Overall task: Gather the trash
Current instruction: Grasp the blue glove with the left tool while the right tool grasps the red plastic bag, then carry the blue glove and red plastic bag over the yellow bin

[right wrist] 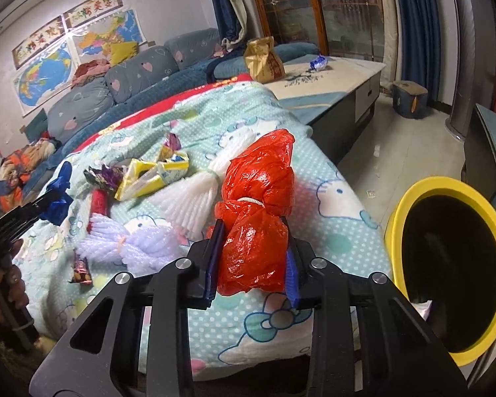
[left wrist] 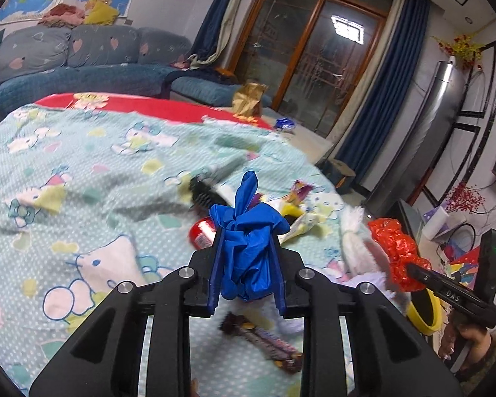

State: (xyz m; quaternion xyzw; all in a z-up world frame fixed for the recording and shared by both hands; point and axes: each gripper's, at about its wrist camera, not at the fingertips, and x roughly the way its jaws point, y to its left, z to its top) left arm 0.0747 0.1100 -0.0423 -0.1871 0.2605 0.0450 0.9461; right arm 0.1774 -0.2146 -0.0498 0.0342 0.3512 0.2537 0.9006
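Observation:
My left gripper is shut on a crumpled blue glove and holds it above the bed; glove and gripper also show at the left of the right wrist view. My right gripper is shut on a red plastic bag, held above the bed's edge; the bag also shows in the left wrist view. A yellow-rimmed trash bin stands on the floor to the right of the bed. Loose trash lies on the bed: yellow wrappers, a red can, a white foam net, a purple foam net, a candy bar wrapper.
The bed has a Hello Kitty sheet. A low table beyond it carries a brown paper bag and a blue wrapper. A blue sofa stands behind. A brush lies on the bed. Tiled floor shows on the right.

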